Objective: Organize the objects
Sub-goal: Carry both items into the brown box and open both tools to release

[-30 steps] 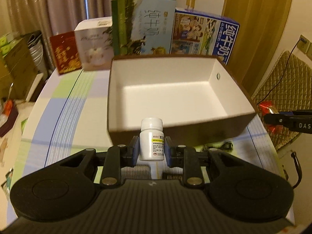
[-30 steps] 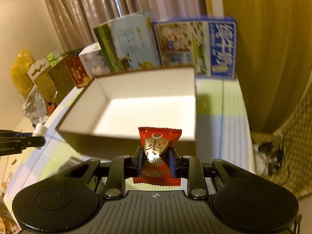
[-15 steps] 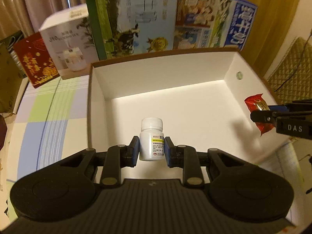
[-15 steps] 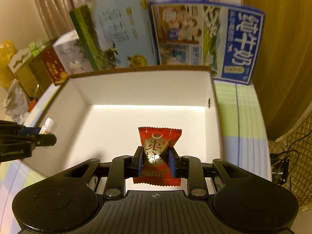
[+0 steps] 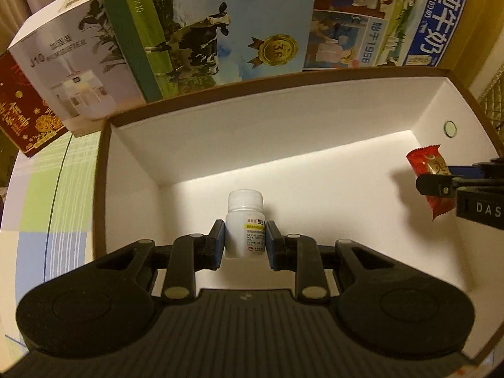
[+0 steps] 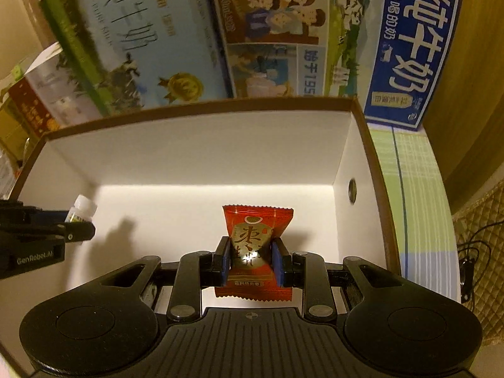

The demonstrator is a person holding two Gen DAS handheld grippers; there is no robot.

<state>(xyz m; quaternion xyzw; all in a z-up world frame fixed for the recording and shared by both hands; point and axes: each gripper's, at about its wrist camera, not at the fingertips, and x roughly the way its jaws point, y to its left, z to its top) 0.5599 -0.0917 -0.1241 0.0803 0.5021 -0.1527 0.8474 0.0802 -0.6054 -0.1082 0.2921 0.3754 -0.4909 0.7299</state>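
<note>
- Now the left tool (image 5: pixel 245 243) holds one white pill bottle (image 5: pixel 245 224) by its body, upright with the cap on top, in the lower middle of the left wrist frame; the blue pads press its two sides. I think it is kept upright so that it can be set down standing.
- The right tool (image 6: pixel 251 260) is closed on one red candy packet (image 6: pixel 255 249), gripped at its thick middle, with the crimped ends free above and below. In the left wrist frame this packet shows at the right edge.
- Both things hang over the white floor of one open box (image 5: pixel 283 116) with a brown rim. I cannot tell if either touches the floor. Nothing lies on the floor that shows.
- Behind the box, in the upper part of the frame, four cartons stand in a row: two milk cartons (image 5: pixel 220 25), one white humidifier carton (image 5: pixel 69 63) and one red carton (image 5: pixel 22 116).
- The box stands on a striped counter (image 6: pixel 412 195).
</note>
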